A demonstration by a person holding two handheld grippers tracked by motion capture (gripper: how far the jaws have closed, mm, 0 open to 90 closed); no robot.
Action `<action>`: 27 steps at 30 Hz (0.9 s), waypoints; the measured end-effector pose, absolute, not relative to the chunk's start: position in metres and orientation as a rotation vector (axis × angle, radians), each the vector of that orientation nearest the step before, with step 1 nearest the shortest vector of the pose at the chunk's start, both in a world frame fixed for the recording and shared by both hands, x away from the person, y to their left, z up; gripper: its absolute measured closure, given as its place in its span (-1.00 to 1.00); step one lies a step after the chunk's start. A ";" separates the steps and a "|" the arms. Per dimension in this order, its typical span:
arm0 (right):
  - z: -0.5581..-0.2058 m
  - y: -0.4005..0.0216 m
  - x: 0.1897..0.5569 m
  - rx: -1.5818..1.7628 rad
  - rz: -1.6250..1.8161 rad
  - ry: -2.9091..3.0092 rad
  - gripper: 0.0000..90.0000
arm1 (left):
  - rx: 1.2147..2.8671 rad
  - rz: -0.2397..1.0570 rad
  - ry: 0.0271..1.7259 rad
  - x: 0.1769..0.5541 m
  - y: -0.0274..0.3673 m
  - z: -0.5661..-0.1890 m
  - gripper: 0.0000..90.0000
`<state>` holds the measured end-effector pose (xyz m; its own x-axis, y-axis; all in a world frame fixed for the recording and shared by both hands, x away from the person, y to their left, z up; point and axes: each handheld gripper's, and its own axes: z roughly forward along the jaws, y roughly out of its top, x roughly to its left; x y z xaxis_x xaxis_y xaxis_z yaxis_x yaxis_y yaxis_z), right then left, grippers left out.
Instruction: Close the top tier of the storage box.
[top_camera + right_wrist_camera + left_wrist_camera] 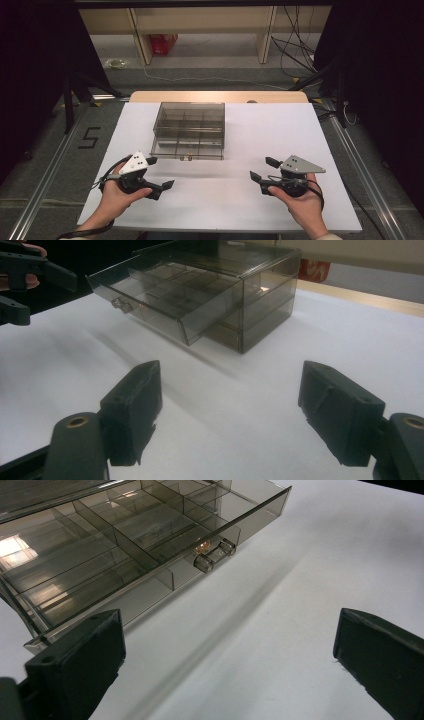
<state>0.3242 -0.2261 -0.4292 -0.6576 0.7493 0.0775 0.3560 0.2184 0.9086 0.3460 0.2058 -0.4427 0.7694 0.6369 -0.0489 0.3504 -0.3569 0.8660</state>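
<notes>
smoky clear plastic drawer box [189, 129] far centre on white table [280, 135], top drawer [125, 545] pulled out, left gripper [161, 174] and right gripper [262, 169] near, jaws apart, holding nothing

Your left tongs' view cuts the smoky drawer box [115, 540] off at the top and left edges. In the high view, the drawer's small handle [186, 158] blurs beyond detail.

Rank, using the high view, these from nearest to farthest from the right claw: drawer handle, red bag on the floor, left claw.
1. Drawer handle, on the pulled-out drawer front, forward-left.
2. Left claw, across the table.
3. Red bag, on the floor beyond the table.
</notes>
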 end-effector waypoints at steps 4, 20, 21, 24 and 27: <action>-0.431 -0.230 0.323 1.037 1.419 2.119 -0.41 | 1.979 0.379 0.742 0.346 0.202 -0.441 -0.98; -0.436 -0.234 0.326 1.073 1.420 2.117 -0.41 | 1.963 0.425 0.755 0.350 0.200 -0.441 -0.66; -0.436 -0.234 0.327 1.069 1.420 2.118 -0.41 | 1.963 0.427 0.756 0.350 0.200 -0.441 -0.63; -0.437 -0.234 0.327 1.075 1.414 2.126 -0.41 | 1.967 0.430 0.758 0.349 0.200 -0.441 -0.57; -0.437 -0.234 0.327 1.077 1.407 2.125 -0.41 | 1.969 0.432 0.756 0.347 0.200 -0.441 -0.51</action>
<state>0.3272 -0.2338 -0.4368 -0.6379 0.7635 0.1008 0.3907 0.2081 0.8967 0.3474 0.1999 -0.4407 0.7466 0.6653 -0.0086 0.3297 -0.3586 0.8733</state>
